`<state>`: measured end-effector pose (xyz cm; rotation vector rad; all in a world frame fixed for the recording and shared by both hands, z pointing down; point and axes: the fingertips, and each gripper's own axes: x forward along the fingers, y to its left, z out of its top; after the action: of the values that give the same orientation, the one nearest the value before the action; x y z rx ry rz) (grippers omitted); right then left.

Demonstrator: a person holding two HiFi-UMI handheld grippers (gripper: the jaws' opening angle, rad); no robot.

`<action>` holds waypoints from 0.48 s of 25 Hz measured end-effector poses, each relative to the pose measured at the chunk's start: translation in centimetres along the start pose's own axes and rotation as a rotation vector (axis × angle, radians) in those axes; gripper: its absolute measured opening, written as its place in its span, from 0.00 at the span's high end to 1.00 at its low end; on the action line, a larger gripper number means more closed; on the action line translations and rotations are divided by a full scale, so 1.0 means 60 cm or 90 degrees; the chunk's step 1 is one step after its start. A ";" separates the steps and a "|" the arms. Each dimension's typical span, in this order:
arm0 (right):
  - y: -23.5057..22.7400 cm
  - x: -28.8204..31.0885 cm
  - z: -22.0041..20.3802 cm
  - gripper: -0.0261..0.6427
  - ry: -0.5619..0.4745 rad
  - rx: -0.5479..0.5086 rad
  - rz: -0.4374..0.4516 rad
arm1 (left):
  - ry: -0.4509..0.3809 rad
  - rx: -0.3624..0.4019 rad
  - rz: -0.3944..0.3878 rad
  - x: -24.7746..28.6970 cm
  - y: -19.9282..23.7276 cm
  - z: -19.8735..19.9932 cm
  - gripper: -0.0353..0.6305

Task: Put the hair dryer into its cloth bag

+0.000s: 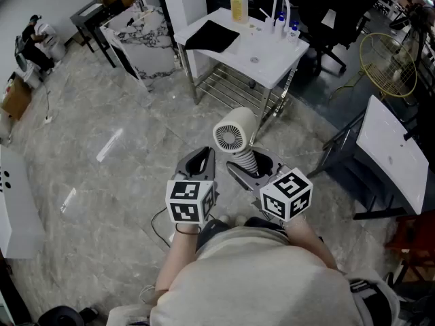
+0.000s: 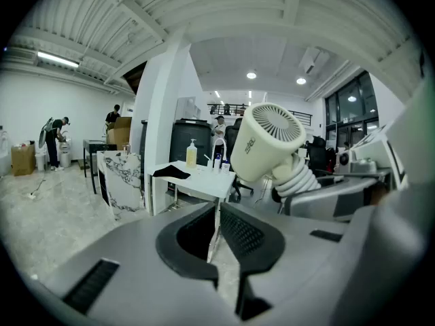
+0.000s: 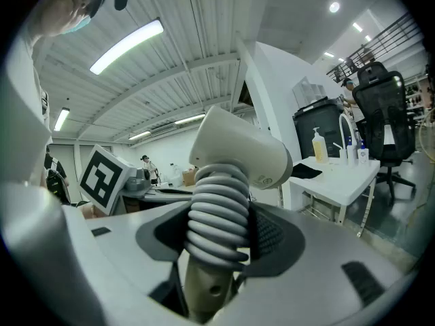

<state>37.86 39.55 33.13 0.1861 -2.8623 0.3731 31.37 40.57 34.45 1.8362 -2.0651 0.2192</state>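
Observation:
A cream hair dryer (image 1: 234, 136) stands upright in front of me, its grille facing me and its grey cord coiled round the handle (image 3: 217, 216). My right gripper (image 1: 253, 165) is shut on that coiled handle, its jaws standing wide around it. To the left and level with it, my left gripper (image 1: 198, 161) is shut with nothing between its jaws; in its own view the hair dryer (image 2: 272, 141) shows up and to the right. A flat black cloth (image 1: 212, 36), apparently the bag, lies on the white table (image 1: 272, 63) ahead.
On the white table stand a yellow pump bottle (image 1: 238, 5) and small bottles (image 1: 285, 24). A marble-topped table (image 1: 139, 36) is to its left, a black office chair (image 1: 329, 19) behind it, a white board (image 1: 394, 148) at right. The floor is grey tile.

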 end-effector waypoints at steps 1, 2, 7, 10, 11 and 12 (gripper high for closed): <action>-0.004 0.000 -0.001 0.62 0.001 0.003 -0.004 | 0.000 -0.007 -0.003 0.002 0.001 0.000 0.91; -0.007 0.000 -0.001 0.62 0.001 0.006 -0.007 | 0.001 -0.012 -0.006 0.004 0.002 0.000 0.91; -0.020 0.002 -0.006 0.62 0.003 0.007 -0.023 | 0.025 -0.031 -0.033 0.013 -0.002 -0.015 0.91; -0.024 0.003 -0.008 0.62 0.002 0.010 -0.025 | 0.033 -0.028 -0.035 0.016 -0.003 -0.022 0.91; -0.025 0.003 -0.009 0.62 0.001 0.011 -0.026 | 0.034 -0.025 -0.036 0.017 -0.005 -0.023 0.91; -0.026 0.002 -0.009 0.62 0.001 0.011 -0.026 | 0.034 -0.023 -0.036 0.018 -0.006 -0.023 0.91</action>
<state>38.10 38.18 34.06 0.2478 -2.8489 0.3900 31.87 40.04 36.08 1.8448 -1.9653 0.2130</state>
